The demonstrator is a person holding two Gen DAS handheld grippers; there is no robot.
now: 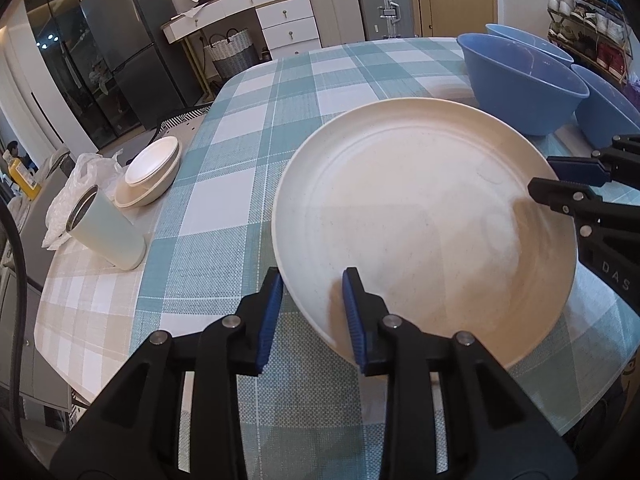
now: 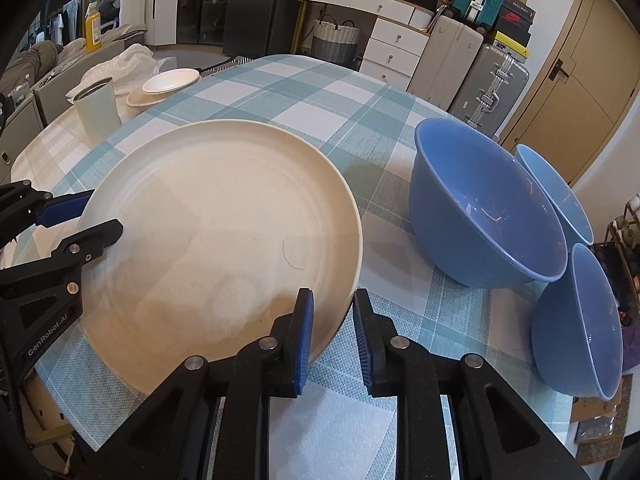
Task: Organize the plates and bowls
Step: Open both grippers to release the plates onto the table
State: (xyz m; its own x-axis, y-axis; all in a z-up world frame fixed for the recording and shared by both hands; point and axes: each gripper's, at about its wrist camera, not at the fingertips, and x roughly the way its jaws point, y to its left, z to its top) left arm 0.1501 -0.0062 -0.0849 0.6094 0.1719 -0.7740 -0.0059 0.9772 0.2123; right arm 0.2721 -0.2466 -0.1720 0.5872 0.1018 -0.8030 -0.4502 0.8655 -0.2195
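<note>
A large cream plate (image 1: 420, 220) (image 2: 220, 232) lies flat on the checked tablecloth. My left gripper (image 1: 313, 280) straddles its left rim, one blue pad under the edge and one over the plate, with a visible gap, so it is open. My right gripper (image 2: 333, 296) straddles the opposite rim the same way, open, its outer pad clear of the edge. Each gripper also shows in the other's view: the right gripper (image 1: 546, 176) and the left gripper (image 2: 103, 212). Three blue bowls stand to the plate's right: a big one (image 2: 488, 208), one behind it (image 2: 556, 196) and one tilted nearer (image 2: 580, 320).
At the table's far left corner sit a stack of small cream dishes (image 1: 148, 176) (image 2: 168, 82), a pale green cup (image 1: 108, 232) (image 2: 98, 112) and a crumpled plastic bag (image 1: 80, 184). The table's edge (image 1: 100, 360) runs close below the left gripper. Suitcases and drawers stand beyond the table.
</note>
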